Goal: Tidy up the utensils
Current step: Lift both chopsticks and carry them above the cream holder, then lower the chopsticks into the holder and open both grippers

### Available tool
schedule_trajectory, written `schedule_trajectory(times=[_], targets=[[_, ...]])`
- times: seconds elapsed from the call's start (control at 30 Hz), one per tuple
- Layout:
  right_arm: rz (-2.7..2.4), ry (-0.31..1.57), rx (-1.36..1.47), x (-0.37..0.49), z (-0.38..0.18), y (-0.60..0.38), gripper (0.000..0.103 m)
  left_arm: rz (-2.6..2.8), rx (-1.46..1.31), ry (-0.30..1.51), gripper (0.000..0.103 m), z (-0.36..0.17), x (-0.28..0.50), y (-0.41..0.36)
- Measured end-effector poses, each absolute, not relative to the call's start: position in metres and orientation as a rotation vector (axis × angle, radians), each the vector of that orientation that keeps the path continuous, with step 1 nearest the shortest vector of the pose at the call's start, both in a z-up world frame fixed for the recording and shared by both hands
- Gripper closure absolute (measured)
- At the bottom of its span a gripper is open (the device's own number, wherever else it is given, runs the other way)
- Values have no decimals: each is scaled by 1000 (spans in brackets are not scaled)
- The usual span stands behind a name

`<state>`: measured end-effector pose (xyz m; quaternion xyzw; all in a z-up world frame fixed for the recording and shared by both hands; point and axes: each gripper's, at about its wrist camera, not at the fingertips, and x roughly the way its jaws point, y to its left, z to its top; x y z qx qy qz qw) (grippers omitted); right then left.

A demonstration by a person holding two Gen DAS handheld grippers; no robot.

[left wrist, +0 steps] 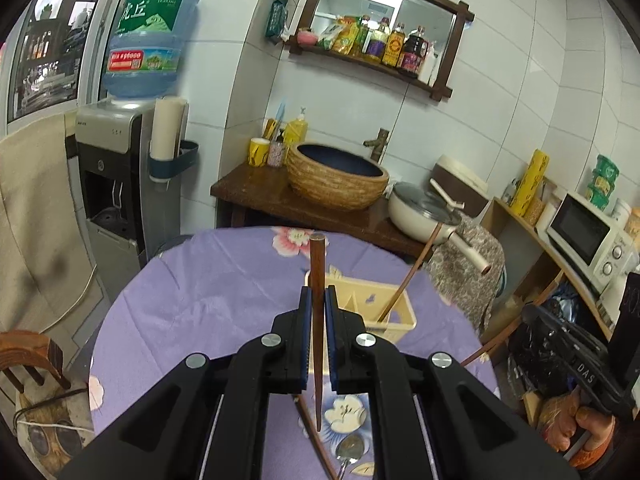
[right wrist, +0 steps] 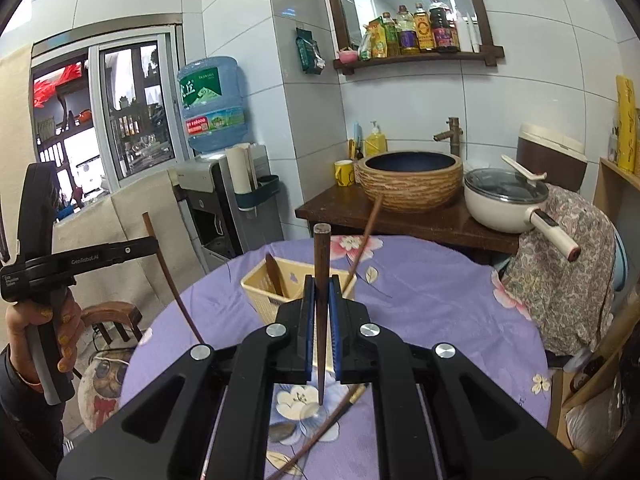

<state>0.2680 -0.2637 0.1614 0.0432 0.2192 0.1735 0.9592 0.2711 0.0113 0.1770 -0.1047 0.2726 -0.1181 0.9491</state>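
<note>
My left tool [left wrist: 319,300] is closed narrowly on a dark brown wooden chopstick [left wrist: 317,320], which stands nearly upright between the blue pads [left wrist: 306,312], its blunt end up and its tapered tip pointing down toward the table. My right tool [right wrist: 321,292] is likewise closed on a second dark wooden chopstick [right wrist: 321,300], held upright in the same way, tip just above a white flower printed on the cloth. Beyond both tools stands the cream plastic slotted utensil holder [left wrist: 394,314], resting on the round table covered by a purple floral cloth [left wrist: 208,300]. In the right wrist view, one brown utensil handle [right wrist: 274,276] leans inside the holder's left compartment, and a long thin brown stick [right wrist: 366,240] rises at a slant from its right side. On the cloth below my left tool lie a metal spoon [left wrist: 349,450] and another thin brown stick [left wrist: 316,440], near each other. In the right wrist view, a loose thin brown stick [right wrist: 320,436] lies diagonally on the cloth under my tool. Behind the table stand a woven basin sink [left wrist: 338,176] on a dark wooden counter, a cream lidded pan [left wrist: 424,216], and a water dispenser with blue bottle [left wrist: 132,120].
</note>
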Motion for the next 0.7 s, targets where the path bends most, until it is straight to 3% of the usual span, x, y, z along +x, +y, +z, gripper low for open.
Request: schedule_trajectory(times=[0.37, 0.53, 0.7], targets=[[307, 290, 82, 306, 270, -244, 96, -190, -271, 398, 96, 267, 313, -3], [270, 296, 75, 329, 261, -232, 96, -146, -266, 403, 96, 250, 339, -15], [264, 374, 77, 354, 215, -224, 96, -139, -252, 457, 96, 211, 356, -24]])
